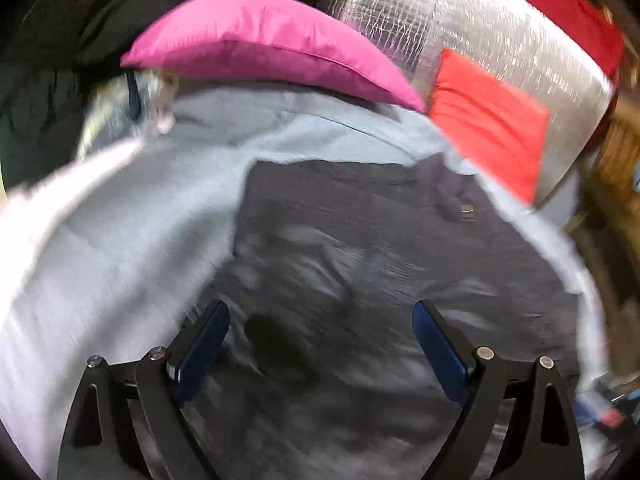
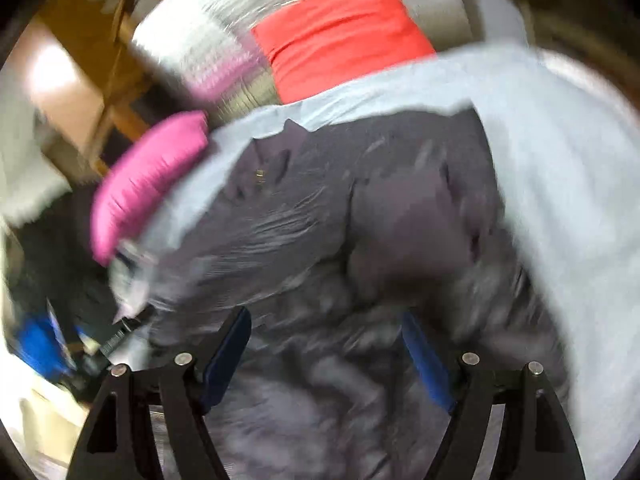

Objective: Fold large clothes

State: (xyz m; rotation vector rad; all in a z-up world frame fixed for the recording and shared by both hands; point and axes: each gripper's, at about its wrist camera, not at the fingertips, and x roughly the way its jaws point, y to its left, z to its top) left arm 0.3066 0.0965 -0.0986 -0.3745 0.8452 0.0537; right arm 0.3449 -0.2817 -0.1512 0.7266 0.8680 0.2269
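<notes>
Blue-padded fingers of the left gripper (image 1: 321, 322) stand wide apart at the bottom of its own view, with nothing pinched between them; only the dark grey garment (image 1: 380, 248) shows in the gap, lying below and ahead of the tips. Whether the pads brush the cloth cannot be told through the blur. This garment is spread across a pale blue sheet (image 1: 132, 240), which runs out to the left of the gripper and wraps round behind the garment's far edge. A small metal fitting (image 1: 466, 213) sits on the cloth ahead and to the right.

Beyond the garment, straight ahead of the left gripper, a magenta pillow (image 1: 260, 44) lies on the sheet's far edge. To its right a red cushion (image 1: 488, 120) leans on a silvery quilted surface (image 1: 480, 20).

From the right wrist, the right gripper (image 2: 326, 334) also has its jaws spread wide, with no cloth clamped; the same garment (image 2: 360, 220) bunches in rumpled folds just ahead of and under the fingers. Its right finger is partly hidden by a fold. The sheet (image 2: 560, 184) lies to the right, the magenta pillow (image 2: 148, 176) ahead to the left, the red cushion (image 2: 340, 32) farther ahead.

No box, basket or other container can be made out; blurred clutter to the lower left of the right gripper is unreadable.
</notes>
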